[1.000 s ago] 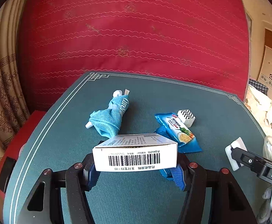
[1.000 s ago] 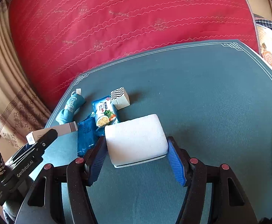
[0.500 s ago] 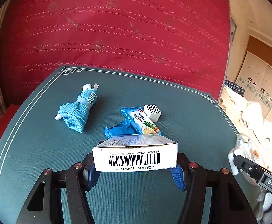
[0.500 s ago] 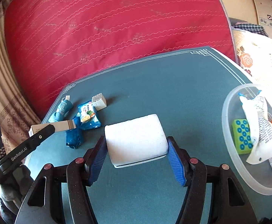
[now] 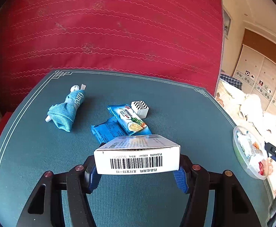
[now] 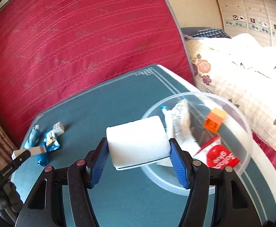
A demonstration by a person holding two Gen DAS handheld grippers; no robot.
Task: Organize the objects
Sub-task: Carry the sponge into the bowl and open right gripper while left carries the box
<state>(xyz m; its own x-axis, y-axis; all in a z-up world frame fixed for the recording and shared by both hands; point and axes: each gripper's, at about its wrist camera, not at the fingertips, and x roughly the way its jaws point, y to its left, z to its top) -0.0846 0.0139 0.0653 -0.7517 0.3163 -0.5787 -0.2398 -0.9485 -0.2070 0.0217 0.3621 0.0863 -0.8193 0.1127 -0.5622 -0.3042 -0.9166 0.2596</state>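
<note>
Right claw [image 6: 138, 160] held the sponge [image 6: 138, 141] clamped across its width, just left of the bowl [image 6: 245, 124] (nearer arm, bowl ahead-right); left claw [image 5: 137, 173] gripped the box [image 5: 138, 158] above the worktop [image 5: 33, 147], the bowl well right.

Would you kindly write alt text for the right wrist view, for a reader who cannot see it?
The right tongs grip a white sponge beside a clear plastic bowl holding an orange block and wrappers. On the teal table, far left, lie blue snack packets near the left tongs' box.
</note>
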